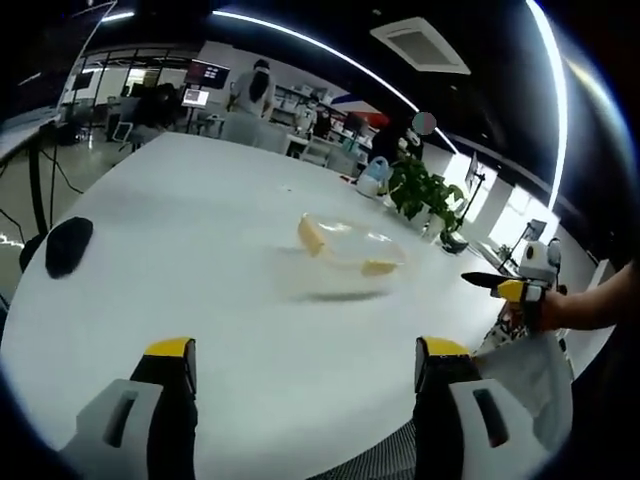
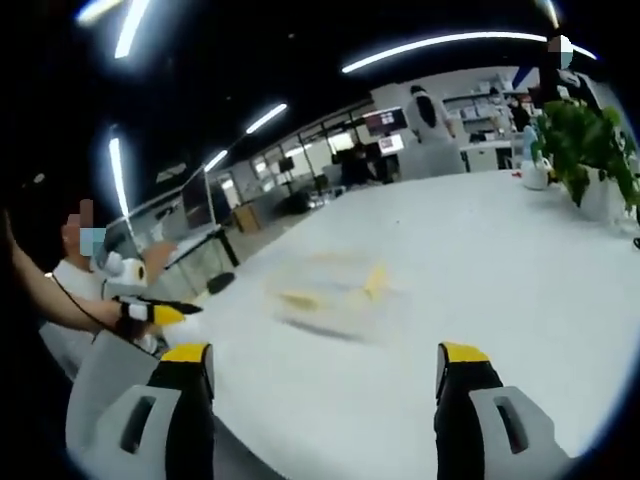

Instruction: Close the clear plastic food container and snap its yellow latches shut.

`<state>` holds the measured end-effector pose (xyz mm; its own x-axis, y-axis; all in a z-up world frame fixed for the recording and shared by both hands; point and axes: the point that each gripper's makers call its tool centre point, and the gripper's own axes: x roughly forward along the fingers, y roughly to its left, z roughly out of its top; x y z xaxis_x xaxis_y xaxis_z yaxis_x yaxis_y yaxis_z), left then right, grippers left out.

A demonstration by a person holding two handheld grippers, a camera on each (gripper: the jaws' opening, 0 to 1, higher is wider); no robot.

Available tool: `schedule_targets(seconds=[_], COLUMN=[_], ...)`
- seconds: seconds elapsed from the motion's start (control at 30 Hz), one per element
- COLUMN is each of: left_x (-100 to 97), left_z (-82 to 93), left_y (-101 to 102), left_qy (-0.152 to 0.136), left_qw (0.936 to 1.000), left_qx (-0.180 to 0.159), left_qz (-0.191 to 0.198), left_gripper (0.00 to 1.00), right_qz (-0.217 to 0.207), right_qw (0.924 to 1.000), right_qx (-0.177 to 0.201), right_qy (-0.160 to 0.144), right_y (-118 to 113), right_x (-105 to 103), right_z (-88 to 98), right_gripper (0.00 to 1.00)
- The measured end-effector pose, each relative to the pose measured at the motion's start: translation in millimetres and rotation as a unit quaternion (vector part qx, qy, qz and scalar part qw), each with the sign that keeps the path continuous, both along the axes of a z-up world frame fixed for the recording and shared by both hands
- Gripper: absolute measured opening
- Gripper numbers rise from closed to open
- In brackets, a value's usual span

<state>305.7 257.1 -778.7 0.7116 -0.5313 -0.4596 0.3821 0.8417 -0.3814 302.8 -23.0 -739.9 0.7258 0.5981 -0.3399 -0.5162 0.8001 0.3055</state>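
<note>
The clear plastic container [image 1: 345, 255] with yellow latches sits on the white table [image 1: 200, 220], its lid resting on top. My left gripper [image 1: 307, 365] is open and well short of it, with nothing between the jaws. The right gripper [image 1: 505, 288] comes in from the right, held by a hand beside the table edge. In the right gripper view the container [image 2: 335, 290] is motion-blurred ahead. My right gripper [image 2: 322, 368] is open and empty. The left gripper [image 2: 160, 312] shows at the left, held by a person's hand.
A black object [image 1: 68, 245] lies near the table's left edge. A potted plant [image 1: 425, 190] and a white jug [image 1: 372, 178] stand at the far side. The plant [image 2: 585, 140] appears at the right. People and desks fill the background.
</note>
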Motion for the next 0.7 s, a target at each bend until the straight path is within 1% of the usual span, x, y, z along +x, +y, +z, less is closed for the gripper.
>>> schedule_targets(seconds=[0.03, 0.07, 0.17, 0.2, 0.23, 0.27, 0.33, 0.37, 0.43, 0.5, 0.53, 0.6, 0.7], left_x=[0.2, -0.3, -1.9, -2.4, -2.5, -3.0, -2.2, -1.6, 1.0, 1.6, 1.4, -0.9, -0.2], left_z=[3.8, 4.5, -0.4, -1.1, -1.6, -2.1, -3.0, -3.6, -5.8, -5.1, -5.7, -7.9, -6.3], left_y=[-2, -3, -5, -5, -6, -7, -2, 1, 6, 7, 6, 3, 2], left_qy=[-0.003, -0.005, -0.014, -0.015, -0.014, -0.014, -0.024, -0.024, -0.02, -0.02, -0.02, -0.023, -0.028], left_qw=[1.0, 1.0, 0.9997, 0.9997, 0.9998, 0.9997, 0.999, 0.9989, 0.999, 0.9989, 0.9989, 0.9987, 0.9984], left_qx=[-0.006, -0.004, 0.019, 0.019, 0.013, 0.013, 0.035, 0.039, 0.031, 0.028, 0.029, 0.043, 0.047], left_qz=[0.002, 0.001, 0.0, 0.005, 0.011, 0.012, 0.012, 0.014, 0.025, 0.031, 0.03, 0.016, 0.012], left_gripper=[0.92, 0.92, 0.91, 0.9, 0.9, 0.9, 0.88, 0.87, 0.87, 0.87, 0.87, 0.86, 0.86], right_qz=[-0.001, -0.003, -0.013, -0.021, -0.031, -0.034, -0.044, -0.052, -0.058, -0.061, -0.061, -0.058, -0.055], right_qw=[1.0, 0.9999, 0.9998, 0.9996, 0.999, 0.9988, 0.9983, 0.9978, 0.9976, 0.9972, 0.9972, 0.9975, 0.9978], right_qx=[-0.002, -0.006, -0.003, -0.002, -0.002, -0.002, -0.004, 0.0, 0.002, 0.0, 0.0, 0.0, 0.002], right_qy=[-0.003, -0.01, -0.015, -0.02, -0.032, -0.036, -0.038, -0.04, -0.037, -0.043, -0.044, -0.039, -0.038], right_y=[0, -1, -3, -5, -9, -10, -15, -18, -20, -21, -20, -19, -18], right_x=[1, 3, 5, 6, 8, 8, 9, 11, 13, 14, 14, 13, 12], right_z=[0.7, 1.8, 2.5, 4.7, 8.9, 10.4, 9.9, 10.9, 10.8, 12.3, 12.0, 10.0, 9.1], right_gripper=[0.92, 0.92, 0.92, 0.92, 0.92, 0.91, 0.91, 0.9, 0.89, 0.88, 0.88, 0.88, 0.88])
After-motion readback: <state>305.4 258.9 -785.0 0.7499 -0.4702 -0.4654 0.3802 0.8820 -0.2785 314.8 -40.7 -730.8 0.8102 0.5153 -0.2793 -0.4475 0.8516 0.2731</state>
